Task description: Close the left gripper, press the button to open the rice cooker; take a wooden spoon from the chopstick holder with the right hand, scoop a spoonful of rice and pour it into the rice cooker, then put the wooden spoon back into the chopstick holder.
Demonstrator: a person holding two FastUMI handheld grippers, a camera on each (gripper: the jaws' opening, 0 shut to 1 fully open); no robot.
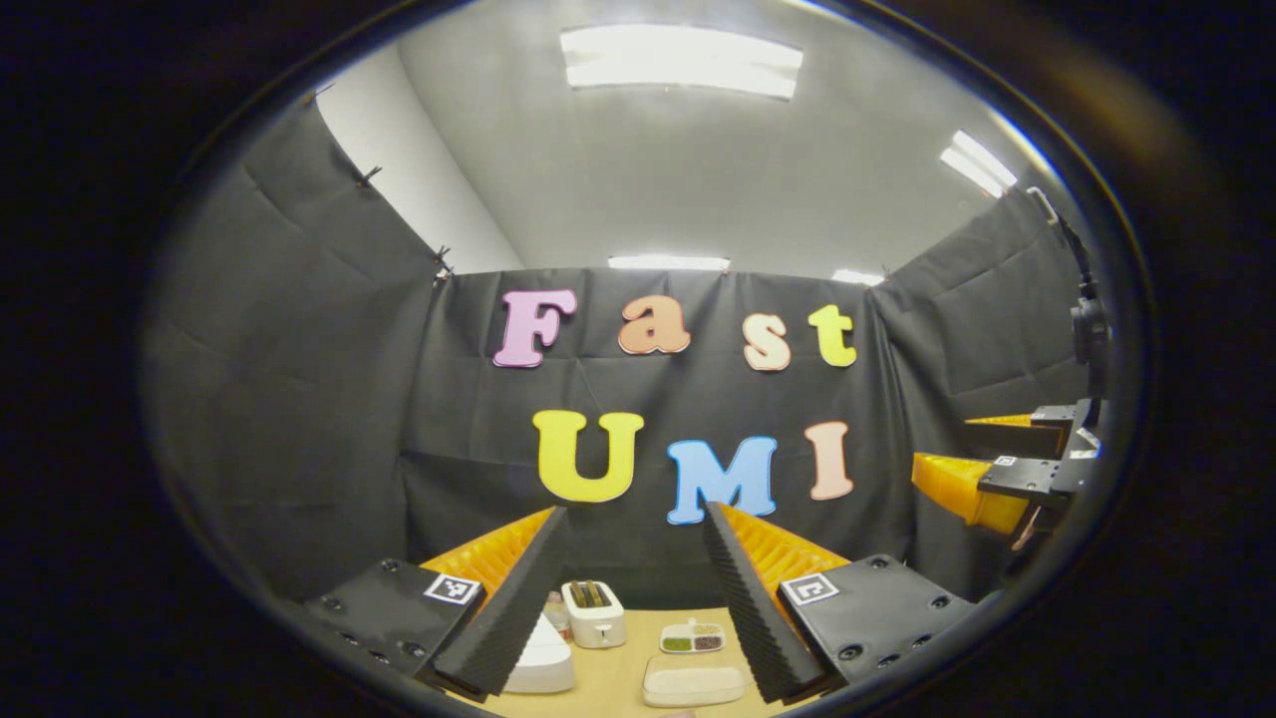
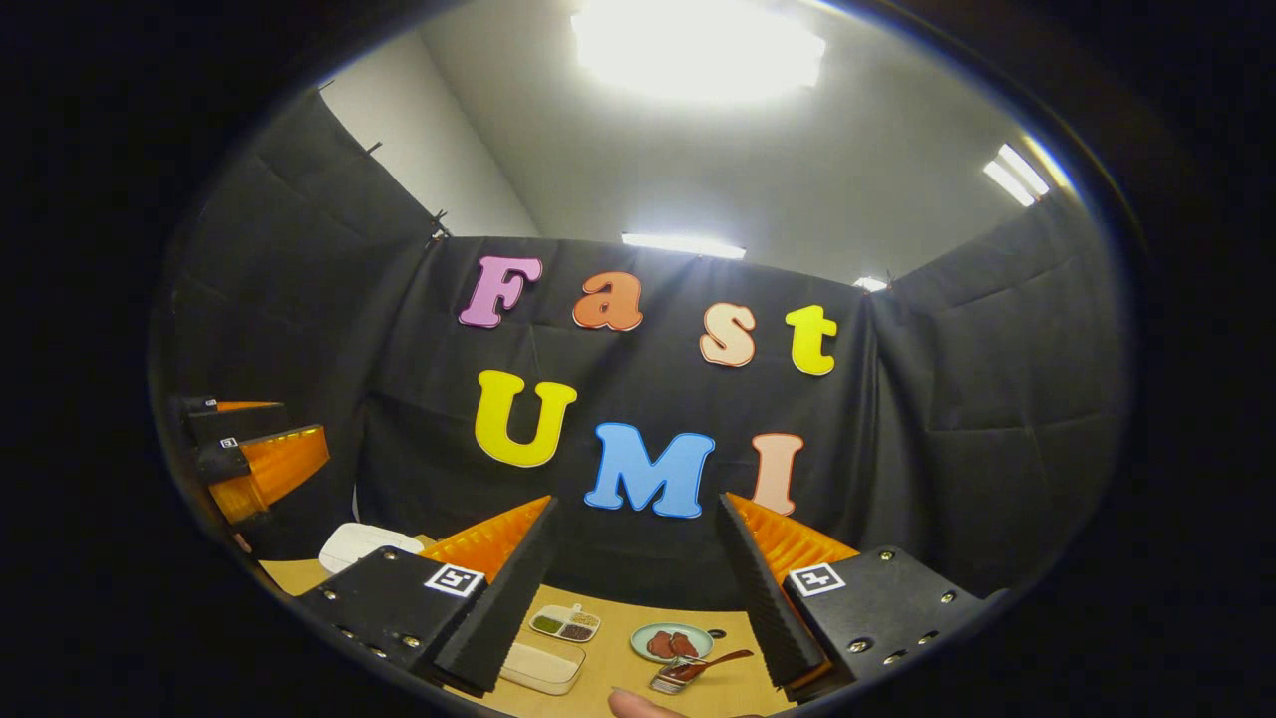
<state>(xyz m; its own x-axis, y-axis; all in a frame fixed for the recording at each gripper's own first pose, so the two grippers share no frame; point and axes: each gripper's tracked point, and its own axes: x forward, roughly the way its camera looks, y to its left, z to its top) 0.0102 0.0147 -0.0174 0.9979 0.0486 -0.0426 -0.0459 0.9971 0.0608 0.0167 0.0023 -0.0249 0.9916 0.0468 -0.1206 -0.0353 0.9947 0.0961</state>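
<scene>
Rice cooker [image 1: 538, 660], perhaps lidded, beyond left gripper [image 1: 635, 529]; both grippers' jaws parted.

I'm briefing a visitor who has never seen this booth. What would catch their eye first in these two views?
Most striking are the two open grippers held high before the black cloth wall: the left gripper and the right gripper, each with fingers spread wide. Low between them lies a tan table carrying a white rice cooker, a white toaster and a divided dish. In the right gripper view, a wooden spoon lies beside a plate.
</scene>
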